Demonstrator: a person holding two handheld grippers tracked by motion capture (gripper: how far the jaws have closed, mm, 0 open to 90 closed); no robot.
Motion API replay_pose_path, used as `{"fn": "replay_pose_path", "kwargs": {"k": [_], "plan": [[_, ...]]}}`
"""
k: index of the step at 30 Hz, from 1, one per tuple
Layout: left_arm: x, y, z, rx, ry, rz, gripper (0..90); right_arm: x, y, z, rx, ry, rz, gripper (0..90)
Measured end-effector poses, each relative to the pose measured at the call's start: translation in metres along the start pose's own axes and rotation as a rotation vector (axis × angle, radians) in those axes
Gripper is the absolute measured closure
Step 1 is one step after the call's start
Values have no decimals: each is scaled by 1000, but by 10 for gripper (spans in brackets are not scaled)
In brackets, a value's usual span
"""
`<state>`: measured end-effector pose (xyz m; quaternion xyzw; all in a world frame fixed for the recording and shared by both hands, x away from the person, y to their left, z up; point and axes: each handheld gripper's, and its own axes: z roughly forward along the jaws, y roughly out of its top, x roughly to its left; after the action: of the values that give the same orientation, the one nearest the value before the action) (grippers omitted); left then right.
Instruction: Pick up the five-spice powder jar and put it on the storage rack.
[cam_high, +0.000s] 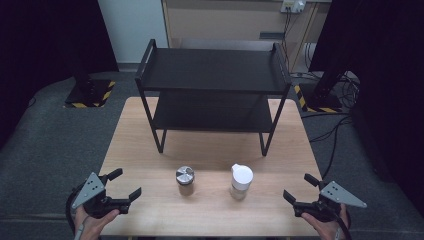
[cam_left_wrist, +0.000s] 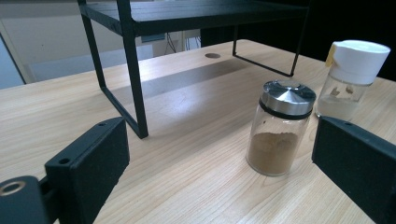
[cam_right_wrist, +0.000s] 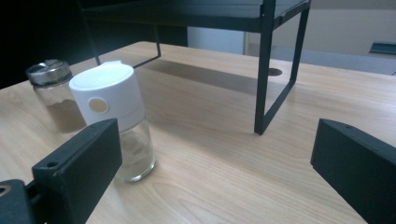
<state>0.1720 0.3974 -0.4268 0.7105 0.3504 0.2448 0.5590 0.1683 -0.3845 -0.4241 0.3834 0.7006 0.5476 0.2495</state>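
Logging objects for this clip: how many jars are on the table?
2. The metal-lidded jar of brown powder stands left of the white-capped jar, both upright in front of the black rack. Nothing appears hidden on the rack's shelves.

Standing toward the far edge of the wooden table (cam_high: 150, 150), a black two-tier rack (cam_high: 212, 70). Grey carpet (cam_high: 50, 130) all round, cables (cam_high: 335, 127) trailing off right.

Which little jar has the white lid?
The jar with the white lid stands nearer the right tongs. The other jar has a shiny metal lid and brown powder inside.
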Motion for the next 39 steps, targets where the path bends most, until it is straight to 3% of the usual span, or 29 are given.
{"fn": "replay_pose_path", "kwargs": {"k": [11, 18, 29, 32, 39], "plan": [[3, 0, -4, -1, -12, 7, 26, -16, -1, -5, 17, 70, -25, 23], [5, 3, -3, 30, -55, 3, 27, -18, 0, 0, 41, 122, -38, 28], [7, 4, -3, 39, -69, 1, 28, -17, 0, 1, 41, 129, -44, 28], [6, 6, -4, 46, -65, 20, 32, -17, 1, 2, 43, 133, -42, 30], [9, 14, -5, 50, -75, 8, 25, -17, 1, 3, 43, 139, -41, 30]]}}
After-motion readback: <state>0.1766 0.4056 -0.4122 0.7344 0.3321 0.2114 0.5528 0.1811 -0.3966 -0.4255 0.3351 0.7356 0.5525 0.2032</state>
